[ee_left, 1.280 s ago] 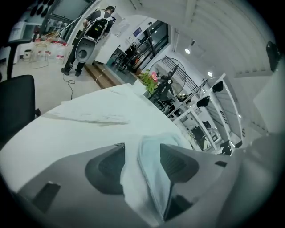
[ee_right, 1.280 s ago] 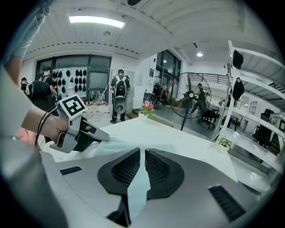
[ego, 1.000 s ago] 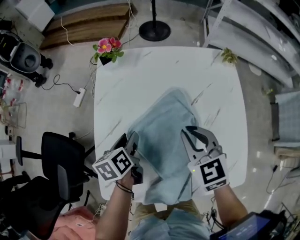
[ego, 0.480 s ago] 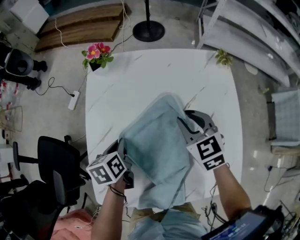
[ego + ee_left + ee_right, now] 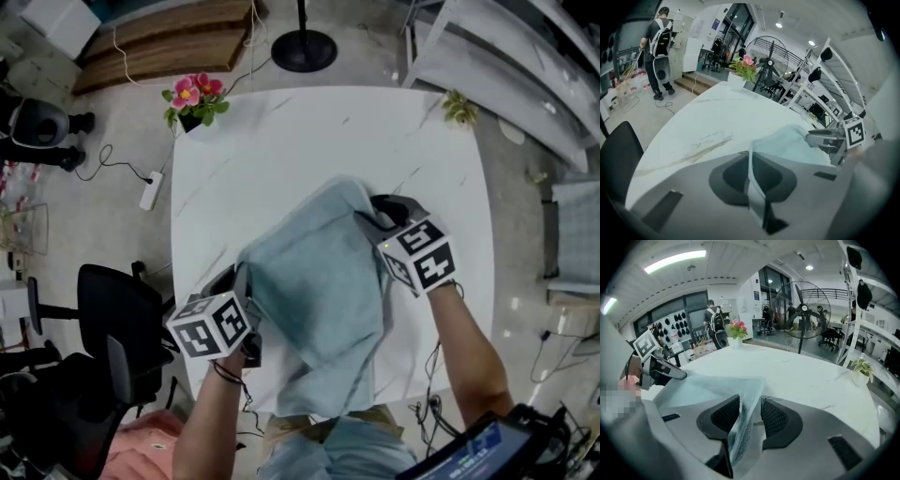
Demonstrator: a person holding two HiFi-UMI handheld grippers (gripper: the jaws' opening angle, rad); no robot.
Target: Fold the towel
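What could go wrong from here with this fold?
1. The right gripper has just been opening its jaws with the towel between them. The fabric may snag on a pad and drag when the gripper withdraws.
2. The left gripper pinches only a thin edge, so a tug could pull it free.

towel point(image 5: 319, 281): pale blue | table point(image 5: 281, 150): white, grey-veined | flowers point(image 5: 192, 92): pink
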